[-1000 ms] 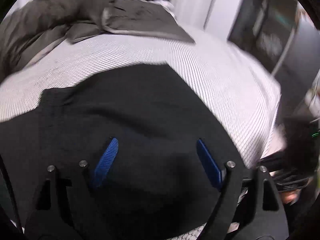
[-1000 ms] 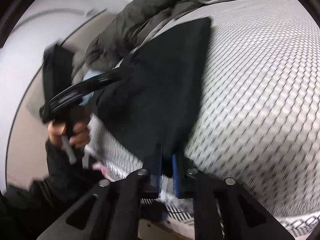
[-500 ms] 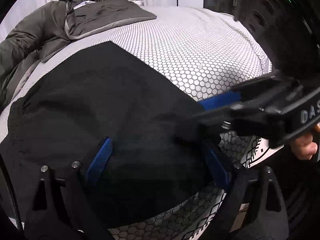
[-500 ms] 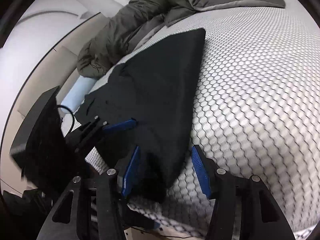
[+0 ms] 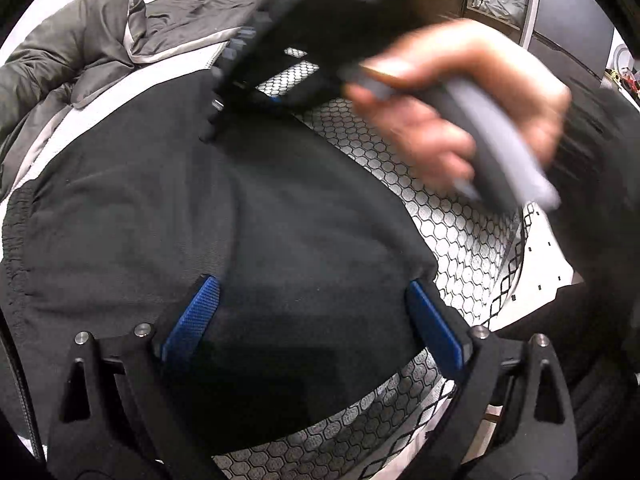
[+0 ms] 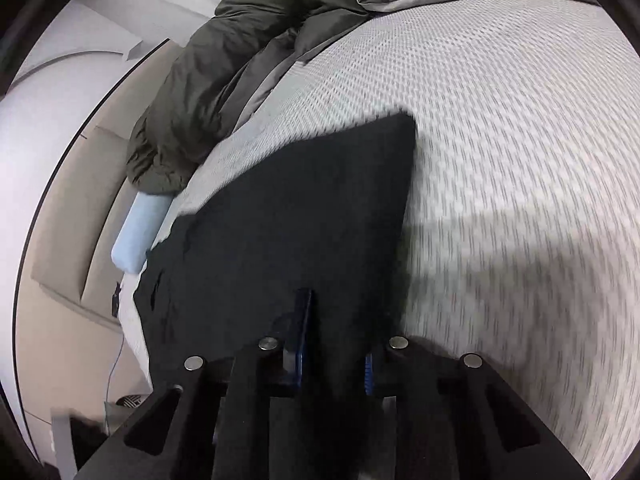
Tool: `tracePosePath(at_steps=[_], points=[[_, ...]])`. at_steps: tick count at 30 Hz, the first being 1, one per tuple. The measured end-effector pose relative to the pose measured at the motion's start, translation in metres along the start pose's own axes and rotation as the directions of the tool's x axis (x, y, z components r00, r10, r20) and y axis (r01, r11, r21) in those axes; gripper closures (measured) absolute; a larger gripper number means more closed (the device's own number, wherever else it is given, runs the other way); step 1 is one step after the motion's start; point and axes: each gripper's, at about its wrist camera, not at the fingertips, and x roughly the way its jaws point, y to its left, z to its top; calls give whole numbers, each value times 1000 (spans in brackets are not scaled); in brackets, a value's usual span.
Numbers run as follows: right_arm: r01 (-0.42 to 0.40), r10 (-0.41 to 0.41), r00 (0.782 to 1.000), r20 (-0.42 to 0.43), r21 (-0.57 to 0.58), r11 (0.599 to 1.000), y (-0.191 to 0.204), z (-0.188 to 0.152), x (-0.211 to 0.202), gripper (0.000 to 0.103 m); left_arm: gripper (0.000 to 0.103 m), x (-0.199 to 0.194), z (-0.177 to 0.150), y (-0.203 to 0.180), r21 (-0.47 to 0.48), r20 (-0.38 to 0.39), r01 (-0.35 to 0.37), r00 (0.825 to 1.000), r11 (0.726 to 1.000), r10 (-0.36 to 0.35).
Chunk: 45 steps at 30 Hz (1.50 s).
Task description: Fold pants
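The black fabric pants (image 5: 240, 240) lie folded on the honeycomb-patterned white bed (image 6: 520, 160). The left hand-held gripper (image 5: 314, 312) spreads wide over them; the right hand-held gripper (image 6: 336, 344) pinches cloth.

The pants (image 5: 224, 216) are black, of a soft matte cloth, and lie spread flat on the bed (image 6: 520, 140), whose cover is white with a dark honeycomb print. A gathered elastic waistband (image 5: 14, 240) shows at the left edge in the left wrist view. In the right wrist view the cloth forms a broad folded panel ending in a squared far corner (image 6: 404, 124).
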Motion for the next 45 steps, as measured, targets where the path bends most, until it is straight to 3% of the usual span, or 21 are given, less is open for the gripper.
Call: tracePosePath(at_steps=[5, 8, 10, 12, 14, 15, 19, 21, 22, 23, 26, 30, 31, 32, 34, 36, 37, 38, 40, 42, 45], points=[[86, -85, 996, 37, -22, 996, 3, 70, 36, 87, 10, -2, -2, 3, 4, 2, 20, 1000, 1000, -20], [211, -200, 975, 94, -139, 967, 22, 93, 49, 86, 6, -6, -5, 2, 13, 20, 34, 999, 999, -34], [236, -223, 970, 93, -168, 957, 31, 94, 40, 76, 5, -11, -6, 4, 12, 44, 45, 998, 999, -45], [223, -206, 972, 117, -165, 961, 37, 86, 17, 60, 6, -21, -7, 6, 12, 73, 53, 996, 999, -54], [202, -180, 969, 168, -120, 972, 35, 63, -16, 33, 6, -36, -7, 15, -6, 104, 76, 992, 997, -75], [177, -159, 972, 175, -90, 980, 30, 47, -31, 31, 6, -49, -7, 24, -26, 136, 94, 987, 995, -90], [-4, -2, 997, 82, 76, 997, 0, -15, -43, 31, 5, -81, -8, 69, -128, 229, 135, 968, 983, -103], [-55, 49, 997, 66, 99, 994, -6, -38, -36, 33, 5, -90, -11, 102, -212, 253, 89, 967, 973, -34], [-39, 34, 997, 73, 68, 997, -1, -46, -36, 47, 5, -93, -14, 114, -247, 252, 64, 968, 967, 0], [-35, 32, 997, 72, 39, 999, 3, -45, -34, 72, 5, -96, -16, 127, -282, 250, 40, 968, 958, 34], [-74, 72, 997, 35, 68, 995, 2, -32, -19, 93, 5, -105, -27, 175, -403, 249, 8, 963, 915, 101], [-25, 23, 993, 114, 18, 1000, 8, 0, -31, 94, 5, -115, -43, 226, -524, 244, -2, 958, 852, 153], [18, -18, 991, 134, 1, 1000, 9, 9, -33, 92, 5, -116, -48, 235, -539, 240, -7, 957, 842, 162], [83, -79, 986, 144, -17, 996, 8, 11, -37, 82, 5, -115, -49, 241, -546, 232, -15, 958, 838, 169], [201, -201, 970, 136, 17, 979, 5, 17, -32, 77, 5, -112, -54, 248, -554, 205, -55, 958, 831, 200], [244, -249, 956, 153, 56, 968, 7, 16, -41, 75, 5, -106, -54, 246, -532, 181, -83, 961, 843, 209], [264, -268, 948, 173, 42, 964, 13, 10, -50, 69, 5, -107, -53, 236, -515, 180, -87, 962, 853, 207], [296, -290, 938, 190, -5, 955, 26, 3, -57, 51, 5, -103, -49, 228, -495, 182, -86, 963, 864, 200], [305, -277, 939, 206, -121, 945, 47, -19, -70, 33, 5, -94, -36, 206, -440, 192, -69, 967, 895, 169], [263, -231, 955, 184, -174, 949, 51, -40, -77, 32, 5, -84, -23, 174, -367, 204, -59, 969, 928, 142], [197, -185, 979, 91, -152, 969, 31, -62, -79, 32, 5, -67, -3, 129, -277, 200, -39, 975, 960, 97]])
